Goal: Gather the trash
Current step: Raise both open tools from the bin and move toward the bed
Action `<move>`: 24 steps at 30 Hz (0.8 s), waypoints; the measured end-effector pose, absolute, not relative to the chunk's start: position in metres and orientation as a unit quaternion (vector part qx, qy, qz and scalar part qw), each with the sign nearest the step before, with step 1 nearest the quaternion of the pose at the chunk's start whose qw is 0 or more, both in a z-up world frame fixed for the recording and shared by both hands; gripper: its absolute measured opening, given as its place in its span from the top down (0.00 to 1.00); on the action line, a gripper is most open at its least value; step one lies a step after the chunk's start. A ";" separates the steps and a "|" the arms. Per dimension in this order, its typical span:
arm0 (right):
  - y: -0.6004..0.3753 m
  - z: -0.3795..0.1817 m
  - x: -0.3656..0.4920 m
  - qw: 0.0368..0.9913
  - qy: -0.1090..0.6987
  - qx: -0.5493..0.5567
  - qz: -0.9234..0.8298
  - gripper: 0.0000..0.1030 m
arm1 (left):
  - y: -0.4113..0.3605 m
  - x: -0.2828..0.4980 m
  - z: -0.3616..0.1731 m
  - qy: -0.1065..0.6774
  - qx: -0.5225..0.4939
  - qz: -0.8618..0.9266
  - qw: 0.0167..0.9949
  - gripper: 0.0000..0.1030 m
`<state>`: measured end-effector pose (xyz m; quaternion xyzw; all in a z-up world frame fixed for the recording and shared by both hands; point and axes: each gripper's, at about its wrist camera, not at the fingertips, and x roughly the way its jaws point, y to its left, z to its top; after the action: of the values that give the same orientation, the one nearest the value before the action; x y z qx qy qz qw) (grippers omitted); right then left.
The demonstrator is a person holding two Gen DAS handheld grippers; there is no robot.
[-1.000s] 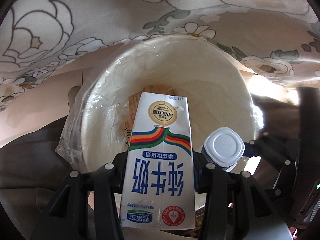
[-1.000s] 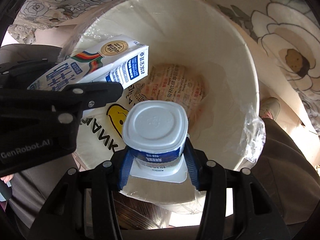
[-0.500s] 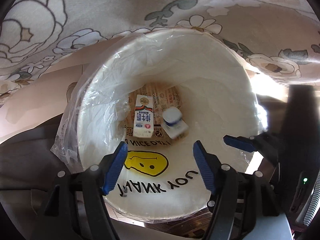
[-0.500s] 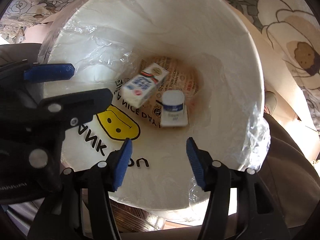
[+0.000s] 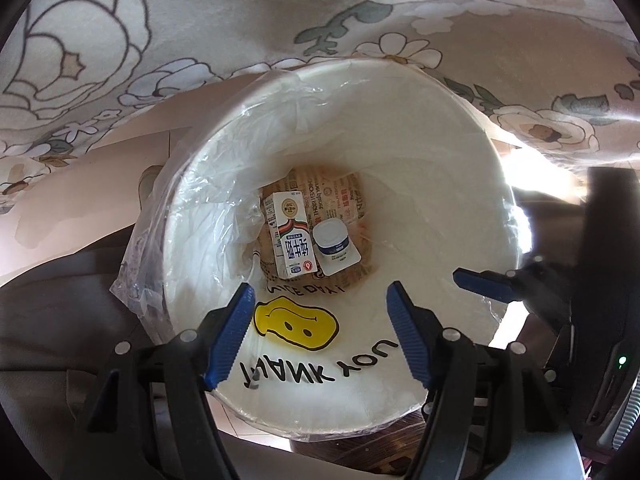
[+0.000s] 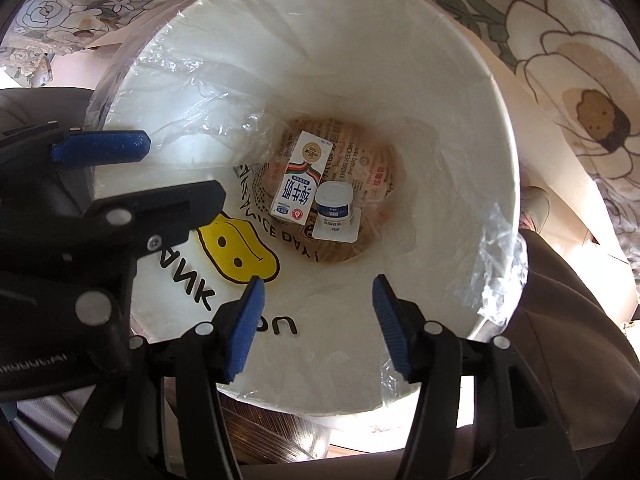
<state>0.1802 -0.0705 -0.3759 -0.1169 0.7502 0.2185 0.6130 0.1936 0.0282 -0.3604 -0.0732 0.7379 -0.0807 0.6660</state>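
A white trash bin [image 5: 460, 128] lined with a smiley-face plastic bag fills both views; it also shows in the right wrist view [image 6: 472, 92]. A white milk carton [image 5: 291, 236] and a small white yogurt cup [image 5: 334, 245] lie side by side at its bottom. They also show in the right wrist view, the carton [image 6: 299, 185] left of the cup [image 6: 334, 210]. My left gripper [image 5: 320, 332] is open and empty above the bin's near rim. My right gripper [image 6: 318, 326] is open and empty above the bin, beside the left one.
A floral cloth [image 5: 200, 20] hangs behind the bin. The person's brown trousers [image 6: 568, 340] are at the right. The left gripper's body [image 6: 80, 240] crosses the left side of the right wrist view.
Both grippers opened and let go; the milk carton and the yogurt cup fell to the bin's bottom. Since half a second ago they have settled side by side.
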 end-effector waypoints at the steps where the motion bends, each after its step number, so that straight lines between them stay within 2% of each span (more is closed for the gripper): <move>1: -0.069 -0.371 0.178 0.614 0.748 -0.116 0.221 0.44 | 0.029 0.192 -0.355 0.732 -0.074 -0.081 0.672 0.31; 12: -0.087 -0.325 0.162 0.636 0.728 -0.095 0.239 0.45 | 0.026 0.170 -0.285 0.676 -0.019 -0.092 0.730 0.31; 14: -0.090 -0.312 0.158 0.644 0.719 -0.097 0.241 0.45 | 0.028 0.166 -0.267 0.660 -0.013 -0.094 0.745 0.27; 24: -0.116 -0.223 0.143 0.700 0.660 -0.101 0.254 0.45 | 0.033 0.149 -0.165 0.570 -0.018 -0.097 0.816 0.17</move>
<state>0.1429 -0.1164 -0.2226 -0.1011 0.6597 0.2543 0.6999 0.1488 0.0334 -0.1655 -0.0177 0.5699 -0.0974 0.8157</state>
